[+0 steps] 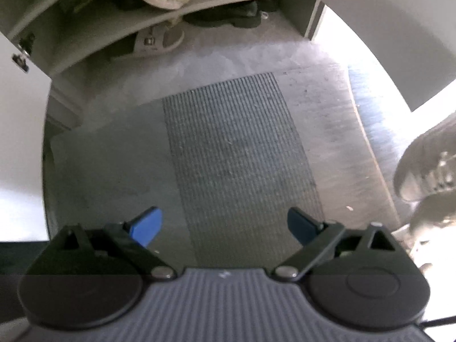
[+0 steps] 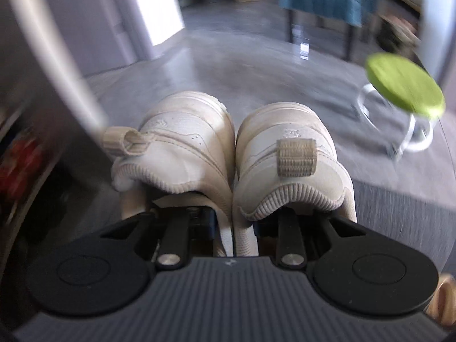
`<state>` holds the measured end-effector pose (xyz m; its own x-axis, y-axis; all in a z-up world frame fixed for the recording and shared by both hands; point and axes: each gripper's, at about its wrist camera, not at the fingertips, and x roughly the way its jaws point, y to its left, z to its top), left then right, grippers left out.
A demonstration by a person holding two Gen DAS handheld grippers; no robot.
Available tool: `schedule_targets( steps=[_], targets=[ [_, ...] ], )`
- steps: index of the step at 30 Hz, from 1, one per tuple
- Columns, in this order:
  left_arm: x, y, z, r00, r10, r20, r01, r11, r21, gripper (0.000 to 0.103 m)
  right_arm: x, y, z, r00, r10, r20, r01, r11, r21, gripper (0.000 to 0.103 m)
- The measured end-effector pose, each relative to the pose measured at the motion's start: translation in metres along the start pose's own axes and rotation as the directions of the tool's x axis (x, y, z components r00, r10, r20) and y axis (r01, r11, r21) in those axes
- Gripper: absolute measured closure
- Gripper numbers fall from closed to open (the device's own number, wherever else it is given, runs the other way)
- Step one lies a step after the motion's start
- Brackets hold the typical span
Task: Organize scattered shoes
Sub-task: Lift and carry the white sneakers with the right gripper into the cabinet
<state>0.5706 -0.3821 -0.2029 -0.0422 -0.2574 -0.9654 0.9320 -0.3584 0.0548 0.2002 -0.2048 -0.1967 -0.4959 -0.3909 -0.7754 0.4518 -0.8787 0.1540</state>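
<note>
While right gripper (image 2: 230, 222) pinches both cream sneakers (image 2: 236, 154) by their inner collars | left gripper (image 1: 225, 225) wide, empty

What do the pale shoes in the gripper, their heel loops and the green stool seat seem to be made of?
Pale shoes: probably smooth leather or imitation leather, matte; stitched panels and small punched holes show.
Heel loops: woven fabric webbing, judging by the ribbed weave.
Green stool seat: unclear through the blur; an even, matte lime surface, perhaps plastic or painted wood.
The right gripper pinches both shoes together.
</note>
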Motion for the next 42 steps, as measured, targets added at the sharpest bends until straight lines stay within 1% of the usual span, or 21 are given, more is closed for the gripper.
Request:
schedule_targets(
  steps=[2,3,4,5,8,10,14,17,19,21,22,23,25,27,29,30,31,33,36,38,42],
  targets=[
    [-0.017,0.005,0.002,0.999,0.000,0.053,0.000,1.000,0.000,0.008,-0.019,0.017,0.001,0.998,0.051,-0.041,-0.054,0.996,-0.064,0.075],
    [-0.026,0.008,0.003,0.997,-0.003,0.083,0.002,1.000,0.005,0.008,-0.039,0.037,0.001,0.991,0.111,-0.080,-0.120,0.985,-0.127,0.075],
    [-0.036,0.011,0.005,0.993,-0.004,0.114,0.003,1.000,0.010,0.008,-0.043,0.043,0.000,0.989,0.120,-0.085,-0.131,0.982,-0.135,0.076],
    [-0.054,0.019,0.011,0.986,0.007,0.169,-0.007,1.000,0.001,0.008,-0.064,0.068,-0.001,0.975,0.185,-0.119,-0.205,0.961,-0.186,0.076],
    [-0.075,0.040,0.026,0.977,0.024,0.212,-0.011,0.998,-0.062,0.007,-0.093,0.118,-0.001,0.950,0.273,-0.152,-0.304,0.921,-0.242,0.076],
    [-0.085,0.051,0.033,0.971,0.066,0.231,-0.047,0.995,-0.085,0.007,-0.116,0.164,0.003,0.920,0.352,-0.174,-0.389,0.876,-0.286,0.076],
    [-0.101,0.081,0.047,0.952,0.107,0.288,-0.076,0.990,-0.115,0.007,-0.137,0.225,0.015,0.876,0.451,-0.168,-0.481,0.812,-0.330,0.076],
    [-0.110,0.101,0.058,0.919,0.117,0.376,-0.087,0.992,-0.096,0.007,-0.157,0.289,0.034,0.836,0.532,-0.137,-0.541,0.752,-0.378,0.076],
    [-0.111,0.118,0.075,0.894,0.171,0.413,-0.137,0.984,-0.111,0.007,-0.169,0.332,0.048,0.803,0.585,-0.111,-0.574,0.711,-0.407,0.076],
    [-0.105,0.131,0.093,0.882,0.185,0.433,-0.135,0.980,-0.145,0.007,-0.175,0.363,0.059,0.779,0.621,-0.086,-0.592,0.683,-0.427,0.076],
    [-0.101,0.138,0.104,0.874,0.179,0.453,-0.121,0.981,-0.154,0.007,-0.178,0.386,0.066,0.759,0.648,-0.064,-0.602,0.659,-0.451,0.076],
    [-0.099,0.141,0.113,0.857,0.176,0.484,-0.121,0.982,-0.143,0.007,-0.178,0.399,0.070,0.745,0.666,-0.051,-0.604,0.639,-0.476,0.076],
    [-0.091,0.146,0.131,0.821,0.186,0.540,-0.143,0.982,-0.120,0.006,-0.177,0.419,0.076,0.729,0.684,-0.036,-0.609,0.623,-0.491,0.076],
    [-0.081,0.147,0.147,0.806,0.186,0.561,-0.156,0.983,-0.101,0.006,-0.175,0.447,0.084,0.709,0.705,-0.018,-0.615,0.605,-0.505,0.076],
    [-0.071,0.149,0.164,0.792,0.184,0.583,-0.169,0.982,-0.081,0.006,-0.171,0.469,0.089,0.699,0.715,-0.009,-0.613,0.592,-0.523,0.076],
    [-0.064,0.149,0.174,0.787,0.171,0.592,-0.167,0.984,-0.062,0.006,-0.166,0.489,0.092,0.694,0.720,-0.007,-0.614,0.587,-0.528,0.076],
    [-0.057,0.148,0.184,0.783,0.158,0.602,-0.165,0.985,-0.043,0.006,-0.163,0.484,0.091,0.693,0.721,-0.007,-0.614,0.586,-0.529,0.076],
    [-0.050,0.148,0.197,0.771,0.111,0.627,-0.150,0.989,0.010,0.005,-0.157,0.503,0.092,0.683,0.730,0.003,-0.614,0.577,-0.539,0.076],
    [-0.039,0.147,0.207,0.762,0.066,0.644,-0.153,0.985,0.080,0.002,-0.152,0.522,0.096,0.668,0.744,0.029,-0.602,0.562,-0.567,0.076],
    [-0.032,0.144,0.212,0.768,0.050,0.639,-0.158,0.981,0.112,0.002,-0.149,0.528,0.098,0.662,0.749,0.042,-0.598,0.561,-0.572,0.076],
    [-0.021,0.135,0.221,0.795,0.011,0.607,-0.128,0.980,0.150,0.001,-0.144,0.543,0.099,0.648,0.758,0.072,-0.579,0.551,-0.600,0.076]
  ],
)
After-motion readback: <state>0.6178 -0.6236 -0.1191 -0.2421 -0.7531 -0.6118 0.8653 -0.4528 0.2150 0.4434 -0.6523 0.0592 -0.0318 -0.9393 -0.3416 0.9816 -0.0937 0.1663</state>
